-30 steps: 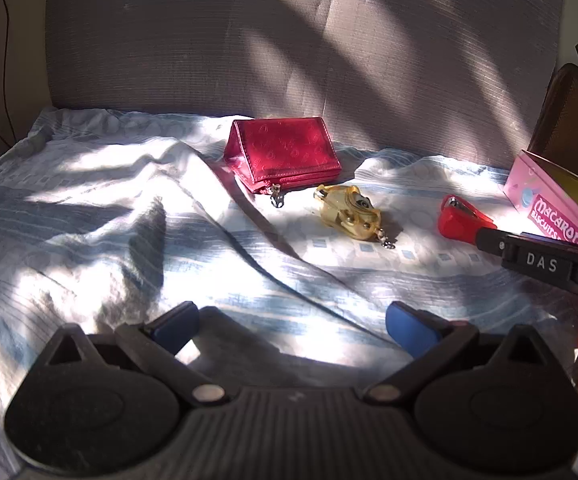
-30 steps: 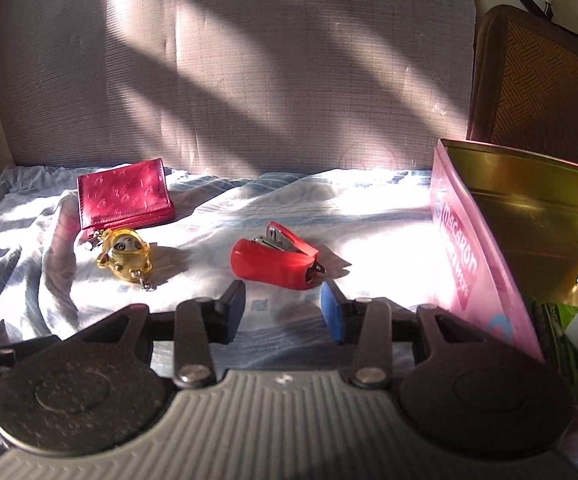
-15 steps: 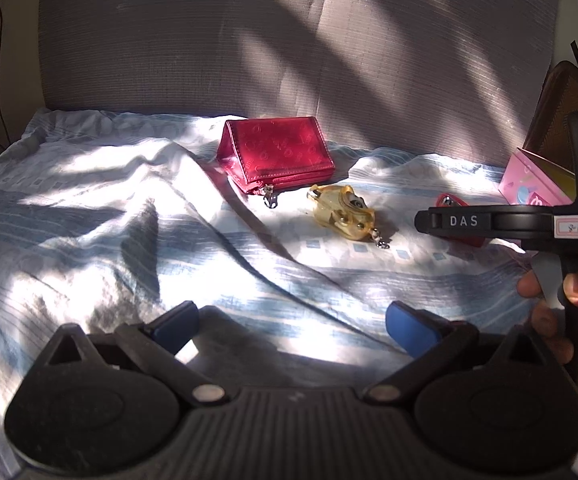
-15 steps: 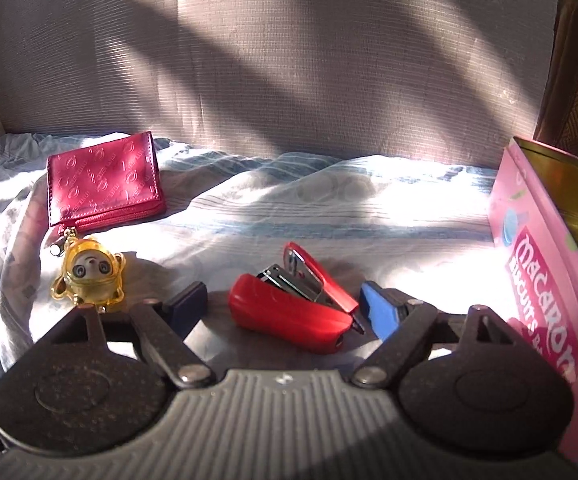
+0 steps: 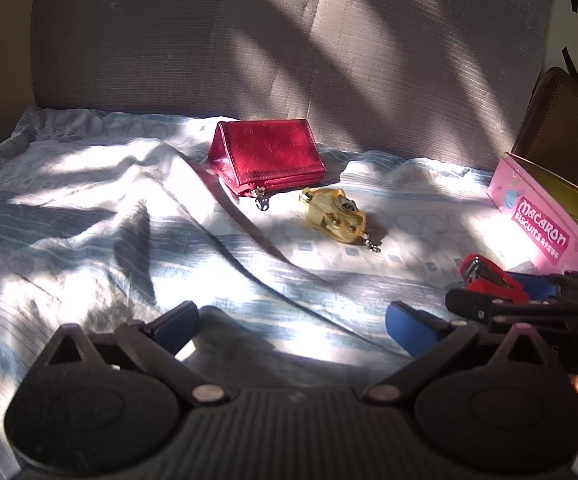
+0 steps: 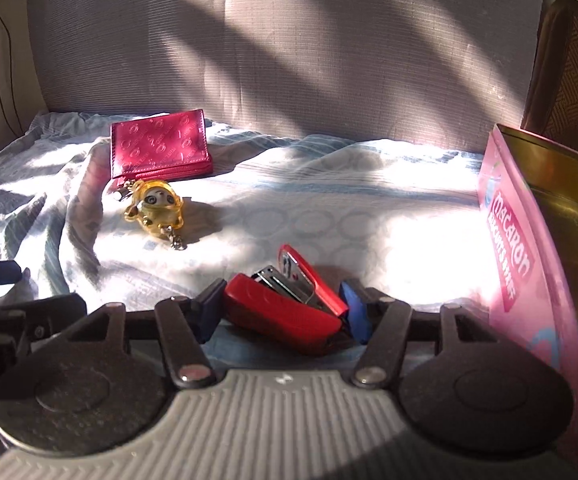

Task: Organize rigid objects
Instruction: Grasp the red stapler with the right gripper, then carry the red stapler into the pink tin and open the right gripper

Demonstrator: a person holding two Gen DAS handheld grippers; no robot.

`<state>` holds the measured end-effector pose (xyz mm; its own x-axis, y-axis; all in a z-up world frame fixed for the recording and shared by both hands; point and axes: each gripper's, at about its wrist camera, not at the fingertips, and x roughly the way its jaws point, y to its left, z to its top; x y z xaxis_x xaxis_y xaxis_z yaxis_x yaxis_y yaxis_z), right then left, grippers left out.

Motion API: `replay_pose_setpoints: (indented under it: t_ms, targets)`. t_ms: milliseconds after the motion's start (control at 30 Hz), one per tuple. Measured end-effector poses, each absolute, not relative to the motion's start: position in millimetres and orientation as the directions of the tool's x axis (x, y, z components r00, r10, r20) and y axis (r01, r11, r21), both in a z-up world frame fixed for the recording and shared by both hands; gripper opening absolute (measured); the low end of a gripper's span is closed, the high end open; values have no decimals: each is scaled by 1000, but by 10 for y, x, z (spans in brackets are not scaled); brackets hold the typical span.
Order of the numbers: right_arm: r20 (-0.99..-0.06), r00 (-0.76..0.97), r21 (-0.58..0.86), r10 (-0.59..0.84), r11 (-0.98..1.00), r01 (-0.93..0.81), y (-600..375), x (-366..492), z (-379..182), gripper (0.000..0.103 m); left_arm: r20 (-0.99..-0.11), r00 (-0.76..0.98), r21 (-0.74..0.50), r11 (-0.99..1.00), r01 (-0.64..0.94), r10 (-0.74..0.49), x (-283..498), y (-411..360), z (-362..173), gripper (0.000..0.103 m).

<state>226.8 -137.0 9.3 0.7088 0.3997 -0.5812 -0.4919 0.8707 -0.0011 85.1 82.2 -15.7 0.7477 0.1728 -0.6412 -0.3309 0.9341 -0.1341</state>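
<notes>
Stapler [image 6: 285, 312]: small, red, partly sprung open so the metal magazine shows. Lies between the two blue pads of the right gripper [image 6: 283, 314], body slanted across the gap. The pads stand close against both ends, the right one seemingly touching the hinge end; whether they are truly clamped or only just closing I cannot tell. Judged purpose: a grip across the length, ready for a lift into the tin.

Tin [image 6: 529, 248]: pink, lettered "Macaron", lid off, gold inside; stands just right of the right gripper, with some items already in its near end. Likely the collecting box, set close so each carry is short.

Keychain [image 6: 157, 208]: yellow translucent figure with a metal clip, ahead and left of the right gripper, well apart from the stapler. Not yet handled.

Wallet [image 6: 159, 148]: red, glossy, zip pull at its near edge; behind the keychain, nearly touching it, close to the grey backrest [image 6: 289, 40]. Not yet handled.

Left gripper [image 5: 293, 326]: jaws wide apart, holding nothing, low over the sheet [image 5: 89, 208]. From it the wallet and keychain lie straight ahead, the stapler off to the right. Probably waiting its turn while the other works.

Sheet: white with blue stripes, rumpled; folds may snag a low approach.
</notes>
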Motion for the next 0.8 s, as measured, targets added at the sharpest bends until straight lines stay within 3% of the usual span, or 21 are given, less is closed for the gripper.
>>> replay_pose_setpoints:
  t_ms: [267, 400, 500, 667, 800]
  targets:
    - [-572, 696, -30, 433, 837, -546, -2007, 1253, 62, 63, -612, 789, -134, 976, -173, 56, 813, 642, -139, 103]
    - [-532, 771, -74, 349, 888, -453, -2491, 799, -51, 63, -589, 807, -89, 991, -101, 30, 778, 493, -121, 102]
    - [-500, 823, -49, 269, 940, -337, -2941, 584, -155, 63, -601, 799, -46, 997, -64, 24, 777, 350, -129, 94]
    - [-447, 885, 0, 129, 990, -144, -3479, 407, -294, 63, -633, 768, -85, 995, 50, -93, 768, -116, -141, 90]
    - [-414, 901, 64, 132, 991, -116, -3670, 395, -353, 66, -639, 741, -130, 979, 158, -205, 783, -685, -90, 91]
